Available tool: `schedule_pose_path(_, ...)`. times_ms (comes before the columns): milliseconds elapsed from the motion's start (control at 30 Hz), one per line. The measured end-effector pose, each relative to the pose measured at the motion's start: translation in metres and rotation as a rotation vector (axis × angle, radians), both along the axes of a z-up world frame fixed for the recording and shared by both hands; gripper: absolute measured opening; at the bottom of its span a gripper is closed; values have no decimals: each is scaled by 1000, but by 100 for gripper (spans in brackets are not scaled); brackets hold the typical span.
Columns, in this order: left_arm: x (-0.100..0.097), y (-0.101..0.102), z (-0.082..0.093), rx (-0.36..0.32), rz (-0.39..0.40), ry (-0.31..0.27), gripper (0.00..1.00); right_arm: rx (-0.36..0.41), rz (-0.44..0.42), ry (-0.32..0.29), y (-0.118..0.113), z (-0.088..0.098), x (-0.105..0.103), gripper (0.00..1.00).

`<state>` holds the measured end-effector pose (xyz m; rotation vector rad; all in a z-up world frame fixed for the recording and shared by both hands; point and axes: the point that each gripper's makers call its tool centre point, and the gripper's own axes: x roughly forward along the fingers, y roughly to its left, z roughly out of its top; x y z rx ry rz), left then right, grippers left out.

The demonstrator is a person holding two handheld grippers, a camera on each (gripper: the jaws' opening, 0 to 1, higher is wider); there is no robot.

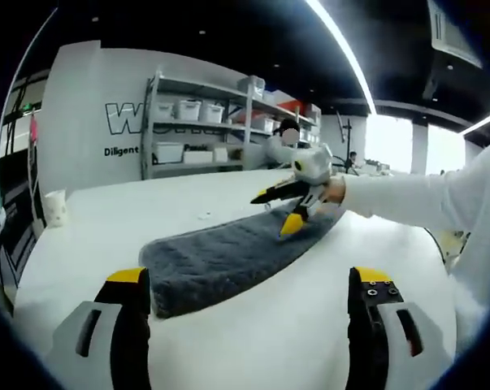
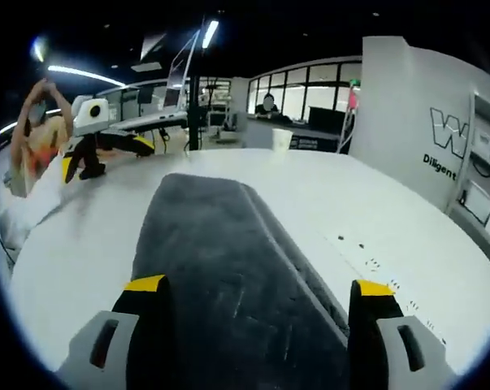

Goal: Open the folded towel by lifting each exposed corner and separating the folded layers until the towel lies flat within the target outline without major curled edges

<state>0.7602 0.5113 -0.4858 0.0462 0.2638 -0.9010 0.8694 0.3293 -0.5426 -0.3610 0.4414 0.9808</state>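
A dark grey folded towel (image 1: 228, 260) lies as a long strip on the white table (image 1: 98, 236). In the left gripper view my left gripper (image 1: 249, 280) stands open just short of the towel's near end, with nothing between its jaws. At the towel's far end a hand in a white sleeve holds my right gripper (image 1: 275, 211) open and low over the cloth. In the right gripper view the towel (image 2: 220, 244) runs away from me between the spread jaws of my right gripper (image 2: 258, 286). The left gripper (image 2: 106, 157) hangs open beyond the towel's far left corner.
A white cup (image 1: 55, 207) stands near the table's left edge, also seen as the cup (image 2: 282, 140) past the towel. Metal shelves with white bins (image 1: 196, 122) line the wall behind. Small dark marks (image 2: 366, 252) dot the table beside the towel. People sit in the background.
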Motion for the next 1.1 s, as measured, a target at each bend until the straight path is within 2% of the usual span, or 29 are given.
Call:
schedule_pose_path(100, 1, 1, 0, -2, 0, 2, 100, 2, 25, 17, 15, -4, -2, 86)
schedule_pose_path(200, 1, 0, 0, -8, -2, 1, 100, -28, 54, 45, 25, -13, -3, 78)
schedule_pose_path(267, 1, 0, 0, -9, -2, 2, 100, -49, 53, 39, 29, -17, -1, 75)
schedule_pose_path(433, 1, 0, -1, -9, 0, 6, 100, -5, 8, 70, 29, -15, 13, 68)
schedule_pose_path(533, 1, 0, 0, -11, 0, 4, 100, 30, -7, 107, 26, -16, 17, 56)
schedule_pose_path(667, 1, 1, 1, -16, 1, 2, 100, 70, -28, 140, 23, -18, 15, 47)
schedule_pose_path(700, 1, 1, 2, -18, 1, 1, 100, 82, -34, 145, 20, -17, 21, 43)
schedule_pose_path(833, 1, 1, 2, -20, 2, 1, 100, 86, -42, 140, 15, -16, 26, 30)
schedule_pose_path(1033, 2, 1, 3, -21, 4, 1, 100, 72, -29, 119, 16, -14, 25, 17)
schedule_pose_path(1067, 2, 2, 3, -22, 6, 3, 100, 70, -24, 113, 16, -13, 24, 13)
schedule_pose_path(1100, 2, 2, 2, -22, 8, 4, 100, 70, -16, 100, 16, -10, 24, 5)
